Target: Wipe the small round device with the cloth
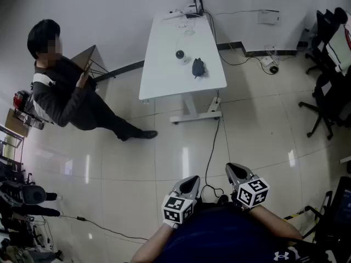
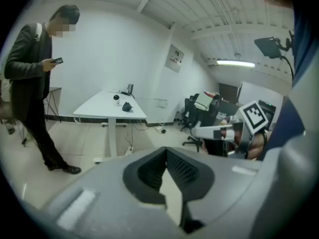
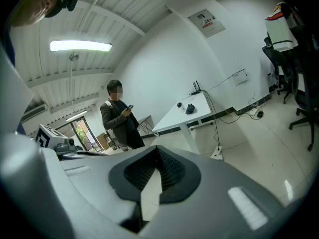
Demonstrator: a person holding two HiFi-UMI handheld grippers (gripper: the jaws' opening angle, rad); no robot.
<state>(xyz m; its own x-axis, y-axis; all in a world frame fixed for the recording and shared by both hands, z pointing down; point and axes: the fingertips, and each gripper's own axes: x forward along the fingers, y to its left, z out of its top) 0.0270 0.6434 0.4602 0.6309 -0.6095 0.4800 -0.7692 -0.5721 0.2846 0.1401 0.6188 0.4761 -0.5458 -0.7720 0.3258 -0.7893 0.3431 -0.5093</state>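
**White office with a glossy tiled floor**

The pale tiled floor (image 1: 164, 163) reflects the lamps. White walls (image 1: 109, 15) carry a dark skirting (image 1: 123, 70) and a notice (image 3: 206, 22). A white table (image 1: 164, 75) stands with one end at the far wall, and a cable (image 1: 211, 147) trails from its foot across the floor. Black chairs (image 1: 329, 92) cluster at the right. A person (image 1: 60, 92) stands left of the table, looking at a phone (image 3: 129, 107). A strip light (image 3: 79, 46) hangs under the ribbed ceiling (image 3: 124, 9). Daylight shows through a window (image 3: 82, 131).

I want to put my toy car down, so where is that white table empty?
The white table is bare along its near end, between the front edge and the small round device and dark cloth. Its left side is free too. The far end is crowded with a router and cables.
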